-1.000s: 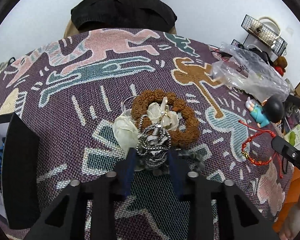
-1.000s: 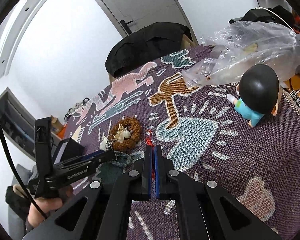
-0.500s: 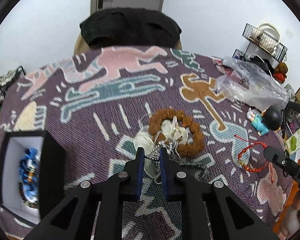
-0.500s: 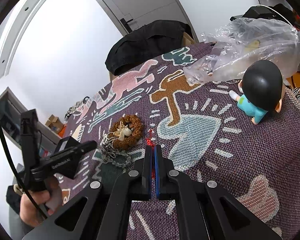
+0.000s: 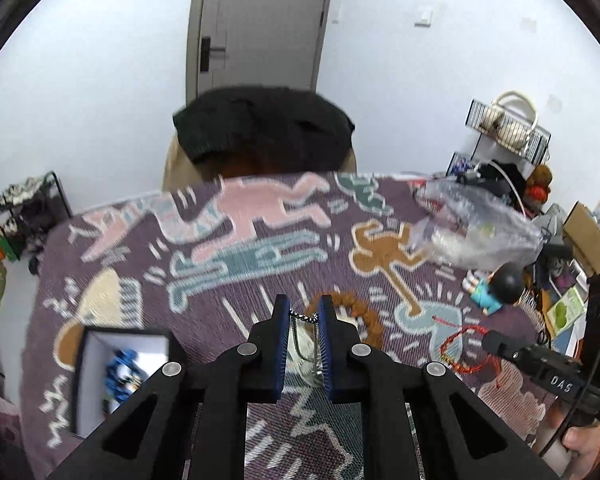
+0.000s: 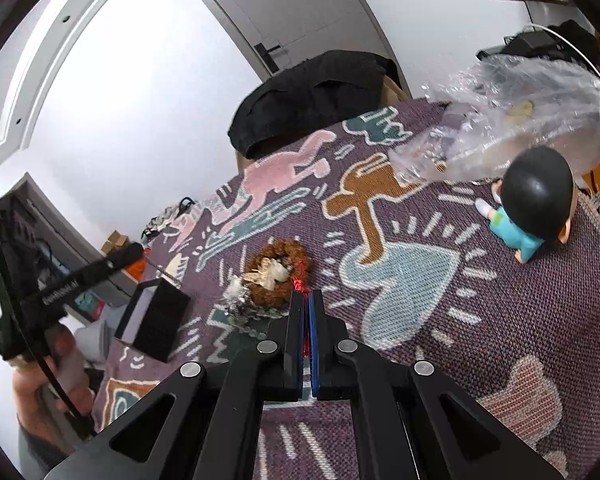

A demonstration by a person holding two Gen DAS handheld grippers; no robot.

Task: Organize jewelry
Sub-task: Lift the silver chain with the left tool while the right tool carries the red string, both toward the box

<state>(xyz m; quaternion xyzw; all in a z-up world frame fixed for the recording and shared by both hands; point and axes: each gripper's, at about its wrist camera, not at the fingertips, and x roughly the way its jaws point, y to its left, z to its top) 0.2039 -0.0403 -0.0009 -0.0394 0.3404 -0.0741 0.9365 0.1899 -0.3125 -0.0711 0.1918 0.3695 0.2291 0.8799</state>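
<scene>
Left wrist view showed the left gripper clenched on a silver chain hanging between its pads above the patterned blanket, its jaws having just been closing. The right gripper pinched a red string bracelet.

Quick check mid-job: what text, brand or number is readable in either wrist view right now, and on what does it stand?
"DAS": white letters on the right gripper body, seen from the left wrist view; likely part of a longer word.
White lettering on the left gripper body, right wrist view: too blurred to read.
Green packet at the table's right edge: print too small to read.
Nothing else legible.
</scene>
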